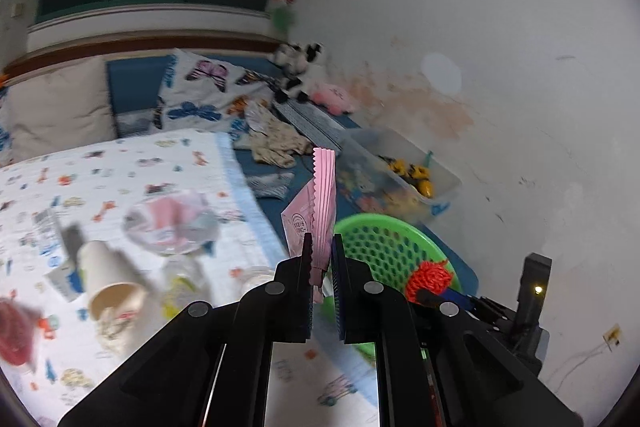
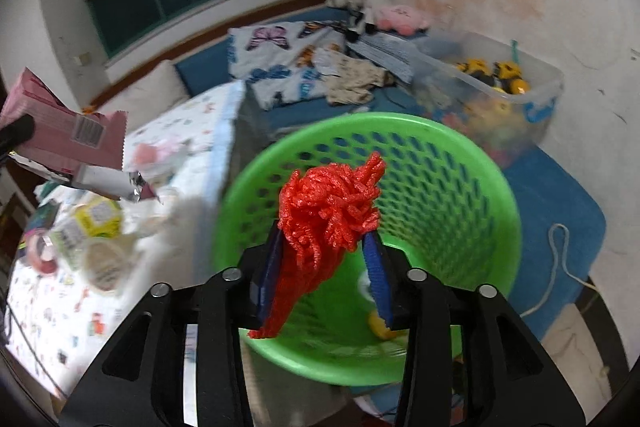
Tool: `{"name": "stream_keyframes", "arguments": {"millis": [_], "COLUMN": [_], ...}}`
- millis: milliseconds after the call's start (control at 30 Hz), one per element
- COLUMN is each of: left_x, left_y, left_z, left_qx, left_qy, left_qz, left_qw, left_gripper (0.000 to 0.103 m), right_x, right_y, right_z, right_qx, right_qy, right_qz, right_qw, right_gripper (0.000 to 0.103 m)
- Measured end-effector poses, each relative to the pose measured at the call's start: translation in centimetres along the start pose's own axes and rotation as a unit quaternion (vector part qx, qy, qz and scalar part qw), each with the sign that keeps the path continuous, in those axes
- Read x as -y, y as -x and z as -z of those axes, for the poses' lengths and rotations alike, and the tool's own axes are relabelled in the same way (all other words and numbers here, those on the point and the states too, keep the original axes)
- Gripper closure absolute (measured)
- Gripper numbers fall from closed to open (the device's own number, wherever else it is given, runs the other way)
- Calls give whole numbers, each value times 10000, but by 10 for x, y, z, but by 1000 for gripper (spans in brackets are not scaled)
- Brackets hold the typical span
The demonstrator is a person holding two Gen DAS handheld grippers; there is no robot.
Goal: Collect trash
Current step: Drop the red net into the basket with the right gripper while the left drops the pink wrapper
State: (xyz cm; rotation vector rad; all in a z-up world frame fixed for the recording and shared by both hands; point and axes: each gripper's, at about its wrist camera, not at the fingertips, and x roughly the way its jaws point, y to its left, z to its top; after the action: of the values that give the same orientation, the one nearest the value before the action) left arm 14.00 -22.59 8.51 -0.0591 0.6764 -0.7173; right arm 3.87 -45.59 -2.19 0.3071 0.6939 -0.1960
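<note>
My left gripper is shut on a pink snack wrapper, held upright near the rim of a green perforated basket. The wrapper also shows at the left of the right wrist view. My right gripper holds a red mesh net above the basket's opening; its jaws stand fairly wide around the net. The net also shows in the left wrist view. A small yellow item lies in the basket.
On the patterned bed cover lie a paper cup, a clear plastic bag, small cartons and a red item. A clear toy bin, pillows and plush toys stand by the wall.
</note>
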Motion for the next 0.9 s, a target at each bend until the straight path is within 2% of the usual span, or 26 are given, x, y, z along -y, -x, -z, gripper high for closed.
{"name": "stream_keyframes", "arguments": {"millis": [67, 333, 600, 667, 700, 733, 767, 900], "left_x": [10, 42, 62, 67, 68, 69, 70, 72], "left_y": [-18, -72, -116, -122, -124, -126, -126, -125], "left_z": [-1, 6, 22, 26, 27, 29, 30, 35], "left_qx": [-130, -586, -1030, -1116, -1130, -1122, -1084, -1081], "left_qy": [-75, -429, -595, -696, -730, -761, -779, -880], "left_qz": [63, 191, 197, 174, 161, 117, 77, 44], "left_qw": [9999, 9972, 9927, 9912, 9908, 9907, 9910, 9902], "left_gripper": [95, 95, 91, 85, 75, 56, 46, 46], "right_x": [9, 34, 44, 44, 45, 45, 45, 47], "right_y": [-4, 2, 15, 17, 18, 19, 20, 22], "right_z": [1, 9, 14, 16, 17, 18, 20, 24], "right_qx": [-25, 8, 115, 121, 109, 106, 111, 92], "right_qy": [-72, -288, -378, -393, -401, -407, -422, -506], "right_qz": [53, 268, 333, 334, 323, 318, 324, 308], "right_qw": [10000, 9992, 9987, 9986, 9986, 9986, 9985, 9982], "right_gripper": [49, 32, 27, 26, 26, 26, 26, 26]}}
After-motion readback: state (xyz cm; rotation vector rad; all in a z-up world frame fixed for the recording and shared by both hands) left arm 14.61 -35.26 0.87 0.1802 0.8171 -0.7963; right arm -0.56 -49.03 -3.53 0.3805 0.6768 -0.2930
